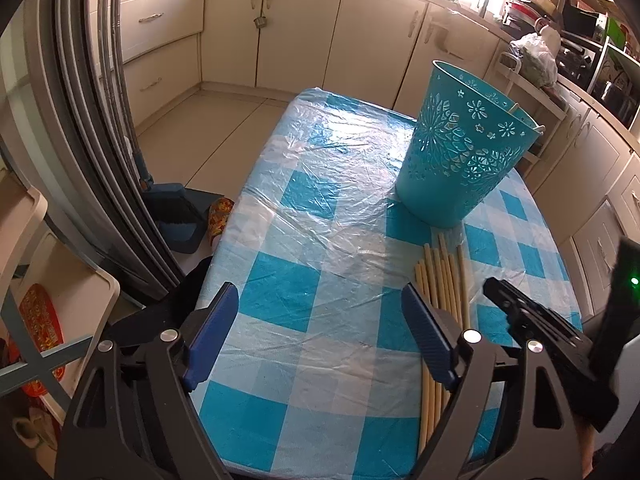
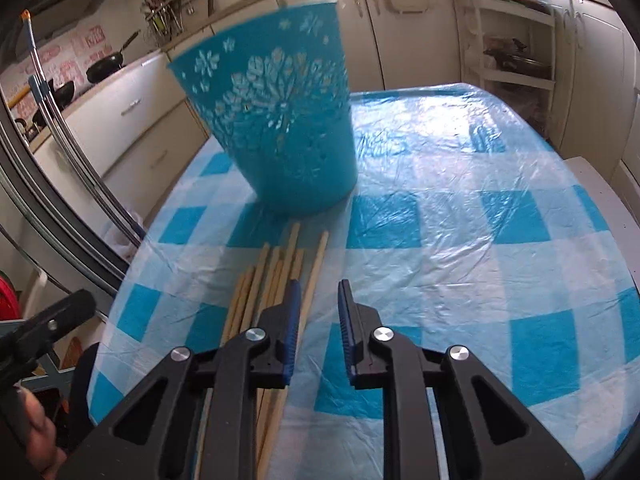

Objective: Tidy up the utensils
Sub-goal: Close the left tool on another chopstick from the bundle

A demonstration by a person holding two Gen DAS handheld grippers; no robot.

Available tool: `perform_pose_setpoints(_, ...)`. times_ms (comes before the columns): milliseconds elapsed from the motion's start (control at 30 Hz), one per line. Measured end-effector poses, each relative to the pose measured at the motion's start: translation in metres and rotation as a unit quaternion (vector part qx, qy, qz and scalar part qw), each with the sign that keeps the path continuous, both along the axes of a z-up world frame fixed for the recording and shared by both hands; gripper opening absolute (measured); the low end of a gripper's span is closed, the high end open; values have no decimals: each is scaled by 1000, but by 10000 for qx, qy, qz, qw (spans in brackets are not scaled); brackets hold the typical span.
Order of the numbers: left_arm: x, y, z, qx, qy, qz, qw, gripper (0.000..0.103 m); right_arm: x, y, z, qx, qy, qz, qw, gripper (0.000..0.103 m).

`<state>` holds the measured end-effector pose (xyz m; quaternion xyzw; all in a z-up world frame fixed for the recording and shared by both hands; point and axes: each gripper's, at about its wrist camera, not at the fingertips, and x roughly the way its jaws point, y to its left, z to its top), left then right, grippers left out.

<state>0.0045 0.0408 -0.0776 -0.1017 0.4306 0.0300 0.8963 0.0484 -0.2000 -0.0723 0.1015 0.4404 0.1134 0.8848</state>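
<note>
Chopsticks (image 2: 276,280) lie beside the teal bin (image 2: 280,120) on the worktop (image 2: 460,240), partly hidden under the right claw (image 2: 318,292), slightly parted and empty; left claw (image 1: 320,304) gapes, empty.

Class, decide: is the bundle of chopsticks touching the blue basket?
Cannot tell. In both wrist views the chopsticks end near the basket base; neither view plainly shows contact or a gap.

A blue-and-white checked tabletop (image 1: 304,296) under clear plastic; cream kitchen cabinets (image 1: 304,28) beyond its far edge; a black frying pan (image 2: 106,66) far left.
</note>
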Motion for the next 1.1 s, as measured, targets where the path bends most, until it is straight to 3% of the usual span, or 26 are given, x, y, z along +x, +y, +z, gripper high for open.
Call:
perform_pose_setpoints(267,-1,-8,-6,5,99,-162,9998,80,16,19,-17,-484,164,37,9987,18)
perform_pose_setpoints(400,4,-19,-14,53,233,-335,9992,80,15,16,-21,-629,145,104,9979,9)
perform_pose_setpoints(500,11,-32,-22,141,341,-529,9979,80,10,7,-20,-633,165,181,9977,7)
perform_pose_setpoints(833,39,-61,-50,448,706,-698,9940,80,-20,-35,-21,-172,54,285,9994,7)
perform_pose_setpoints(1100,44,-68,-56,716,815,-681,9918,80,-19,-39,-22,77,56,266,9996,7)
